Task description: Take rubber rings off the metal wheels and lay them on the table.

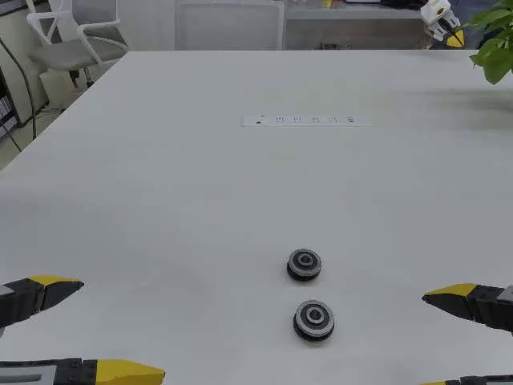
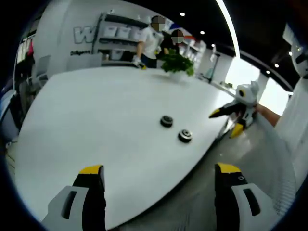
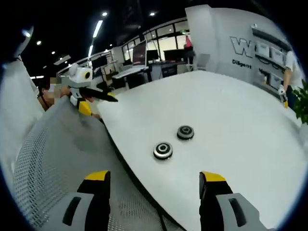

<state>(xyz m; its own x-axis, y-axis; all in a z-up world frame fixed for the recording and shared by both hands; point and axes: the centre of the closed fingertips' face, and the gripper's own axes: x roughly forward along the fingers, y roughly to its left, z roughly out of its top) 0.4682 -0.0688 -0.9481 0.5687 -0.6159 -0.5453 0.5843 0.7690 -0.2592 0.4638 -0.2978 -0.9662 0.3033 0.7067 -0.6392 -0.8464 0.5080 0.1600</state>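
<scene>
Two small metal wheels with black rubber rings on them lie flat on the white table (image 1: pixel 200 200). One is the far wheel (image 1: pixel 304 265), the other the near wheel (image 1: pixel 313 319), a short gap between them. My left gripper (image 1: pixel 92 329) is open at the lower left, well left of the wheels. My right gripper (image 1: pixel 429 341) is open at the lower right edge. In the left gripper view the open jaws (image 2: pixel 159 169) face both wheels (image 2: pixel 166 121) (image 2: pixel 185 136) and the right gripper (image 2: pixel 231 113). The right gripper's own open jaws (image 3: pixel 155 176) frame the wheels (image 3: pixel 163 150) (image 3: pixel 185 132).
A white power strip (image 1: pixel 307 120) lies mid-table beyond the wheels. A potted plant (image 1: pixel 493 40) stands at the far right corner, and a white office chair (image 1: pixel 72 40) at the far left. People (image 2: pixel 149 43) stand behind the table's far end.
</scene>
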